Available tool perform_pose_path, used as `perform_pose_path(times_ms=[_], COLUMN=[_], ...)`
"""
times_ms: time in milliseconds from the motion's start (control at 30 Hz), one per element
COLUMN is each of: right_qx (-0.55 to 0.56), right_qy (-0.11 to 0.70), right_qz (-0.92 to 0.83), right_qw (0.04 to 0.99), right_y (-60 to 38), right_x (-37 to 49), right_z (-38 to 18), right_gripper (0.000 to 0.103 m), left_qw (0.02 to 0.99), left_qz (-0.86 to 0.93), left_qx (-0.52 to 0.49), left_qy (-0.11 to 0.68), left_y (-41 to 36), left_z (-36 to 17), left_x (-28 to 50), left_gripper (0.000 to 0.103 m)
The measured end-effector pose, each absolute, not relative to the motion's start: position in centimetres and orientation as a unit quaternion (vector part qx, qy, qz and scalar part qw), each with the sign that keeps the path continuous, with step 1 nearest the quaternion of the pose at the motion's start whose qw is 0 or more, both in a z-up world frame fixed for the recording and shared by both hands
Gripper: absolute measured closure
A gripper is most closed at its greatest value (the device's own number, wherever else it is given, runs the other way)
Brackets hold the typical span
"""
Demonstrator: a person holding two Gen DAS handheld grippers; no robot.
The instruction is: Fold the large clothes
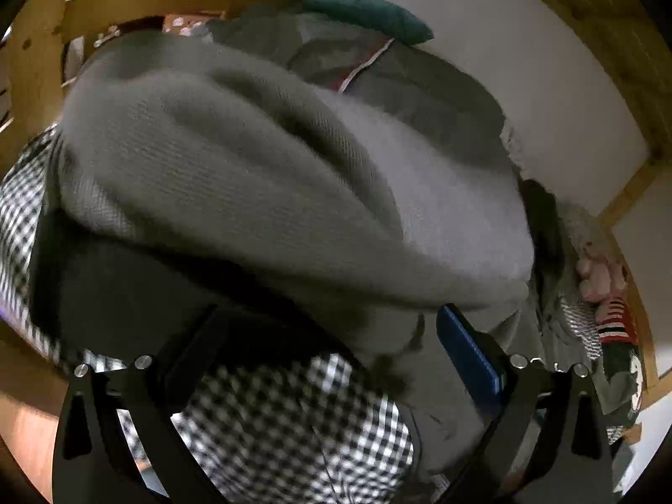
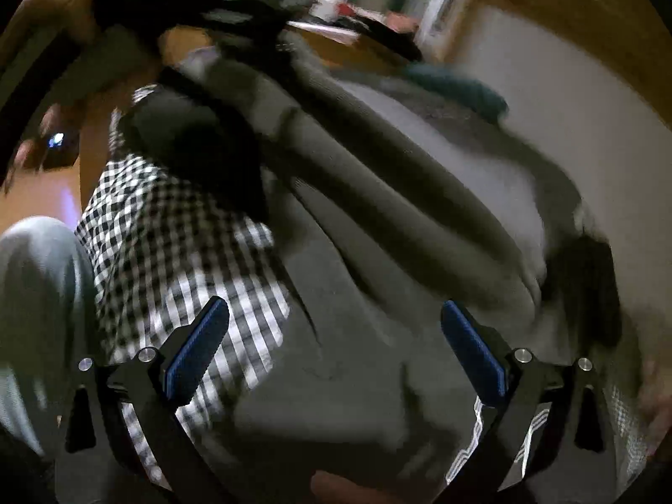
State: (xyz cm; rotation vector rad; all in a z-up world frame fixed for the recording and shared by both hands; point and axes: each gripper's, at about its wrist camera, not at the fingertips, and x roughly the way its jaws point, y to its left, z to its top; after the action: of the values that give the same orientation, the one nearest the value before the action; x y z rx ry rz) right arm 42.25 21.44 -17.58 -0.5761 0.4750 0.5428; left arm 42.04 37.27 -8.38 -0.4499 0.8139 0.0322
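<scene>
A large grey knitted garment (image 1: 260,176) lies bunched on a white mattress (image 1: 525,84) and drapes over the fingertips of my left gripper (image 1: 332,327). The jaws stand wide apart and grip nothing; only the right blue pad (image 1: 466,353) shows, the left pad is in shadow. In the right wrist view the same grey garment (image 2: 399,218) stretches in long folds. My right gripper (image 2: 334,327) is open just above it, both blue pads (image 2: 197,348) bare. The view is blurred.
A black-and-white checked cloth (image 1: 294,420) lies under the grey garment, also in the right wrist view (image 2: 168,227). A teal cushion (image 1: 369,17) lies at the far end. The wooden bed frame (image 1: 605,33) rims the mattress. More clothes (image 1: 609,336) pile at the right.
</scene>
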Motion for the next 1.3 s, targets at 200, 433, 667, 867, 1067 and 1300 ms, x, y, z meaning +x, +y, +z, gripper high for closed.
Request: perform_pose_path(times_ms=[200,433,667,867,1067,1300], right_qx=[-0.320,-0.386,-0.254,-0.141,-0.183,-0.053], right_qy=[0.168,0.201,0.177,0.180,0.224,0.226], right_qz=[0.232,0.177,0.210,0.244,0.241,0.336], right_qw=[0.903,0.883,0.927,0.942,0.926,0.913], right_y=[27.0,30.7,24.7,18.7,18.8,13.7], right_x=[43.9,46.8,45.2,44.9,44.7,44.4], right_z=[-18.4,-21.0,-14.6,-10.3,-12.5,-6.1], right_gripper=[0.003,0.070,0.086,0.087,0.084,0.012], left_qw=[0.905,0.908,0.925,0.932,0.921,0.945], left_qz=[-0.006,-0.010,-0.008,-0.012,0.011,0.034], left_qx=[-0.266,-0.260,-0.236,-0.195,-0.217,-0.094], left_qy=[0.333,0.328,0.297,0.306,0.325,0.312], left_y=[40.2,41.5,40.9,38.2,38.3,33.7], left_z=[-6.4,-5.3,-1.9,1.4,-2.4,-5.6], left_x=[41.8,42.8,42.5,43.7,44.9,42.4], left_gripper=[0.006,0.086,0.087,0.077,0.087,0.091])
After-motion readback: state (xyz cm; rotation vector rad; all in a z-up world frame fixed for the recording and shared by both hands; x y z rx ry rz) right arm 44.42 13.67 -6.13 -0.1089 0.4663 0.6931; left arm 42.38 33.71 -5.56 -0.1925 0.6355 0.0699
